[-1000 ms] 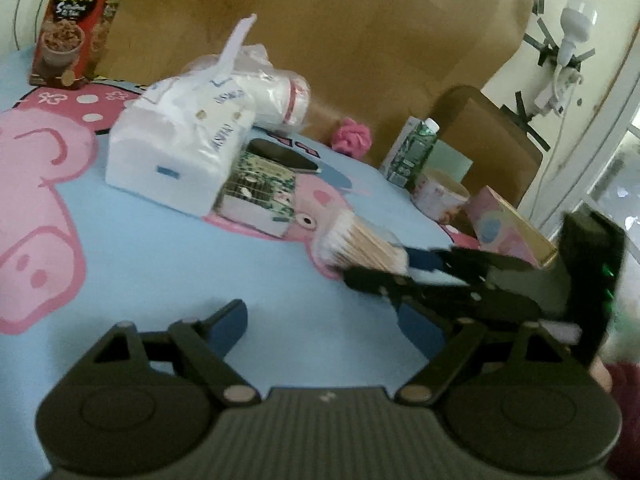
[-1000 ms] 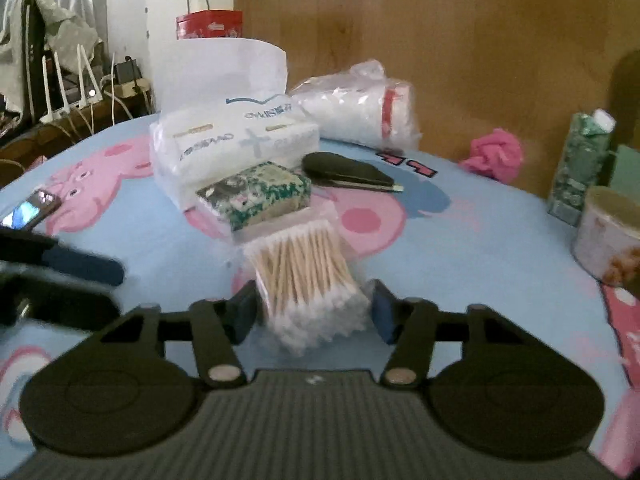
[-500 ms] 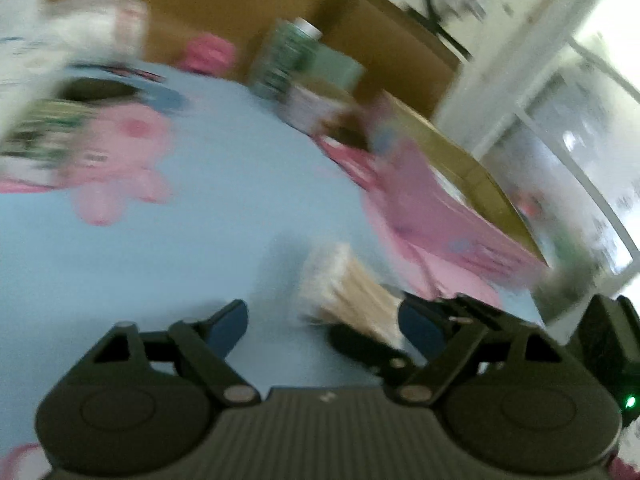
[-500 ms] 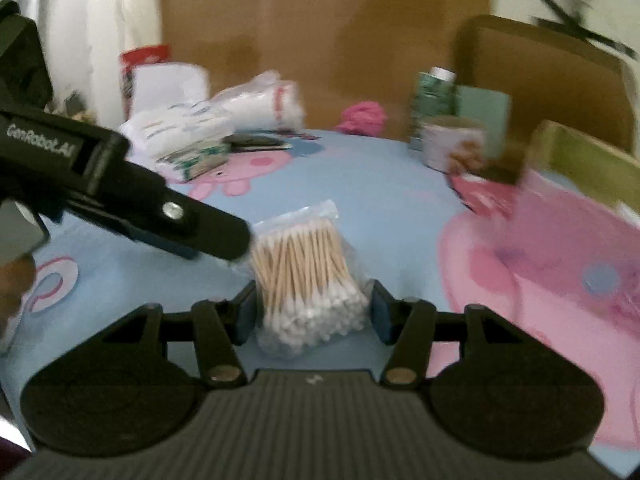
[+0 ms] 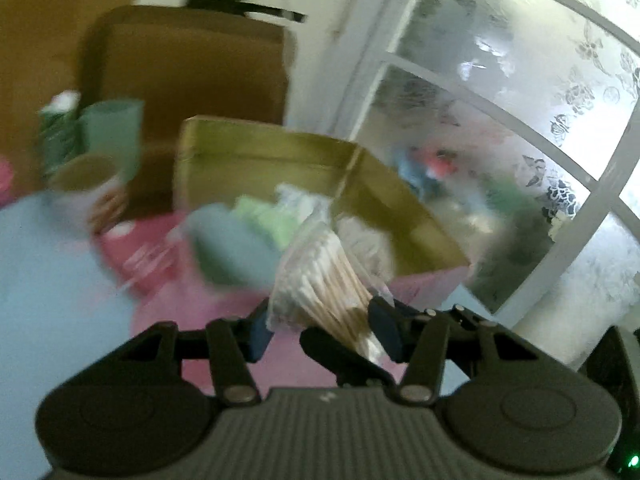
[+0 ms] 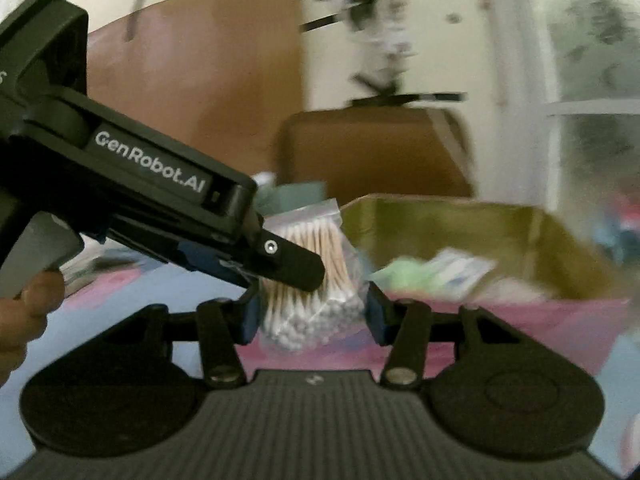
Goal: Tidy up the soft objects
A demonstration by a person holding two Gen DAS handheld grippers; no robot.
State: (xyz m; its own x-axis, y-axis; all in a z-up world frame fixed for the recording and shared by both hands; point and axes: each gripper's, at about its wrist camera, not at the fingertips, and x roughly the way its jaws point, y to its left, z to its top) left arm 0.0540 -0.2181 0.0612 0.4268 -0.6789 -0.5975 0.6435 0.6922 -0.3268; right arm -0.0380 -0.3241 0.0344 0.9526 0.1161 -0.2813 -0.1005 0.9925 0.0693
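Observation:
A clear bag of cotton swabs (image 6: 310, 280) sits between the fingers of my right gripper (image 6: 310, 312), which is shut on it and holds it in the air before an open pink box (image 6: 460, 312) with a gold-coloured inside. The bag also shows in the left wrist view (image 5: 324, 276), between the fingers of my left gripper (image 5: 322, 330). The left gripper's jaws have closed in around the bag; whether they press on it is unclear. The left gripper also shows in the right wrist view (image 6: 280, 260), crossing over the bag. The box (image 5: 400, 208) holds several soft items, blurred.
A paper cup (image 5: 92, 184), a green carton (image 5: 56, 140) and a teal card stand left of the box on the blue cartoon tablecloth (image 5: 52, 280). A brown chair back (image 6: 376, 148) is behind the box. A frosted window (image 5: 520, 120) is at the right.
Both grippers swung right, away from the tissue packs to the pink box, the right one carrying the swab bag. The left gripper's jaws narrowed around the bag.

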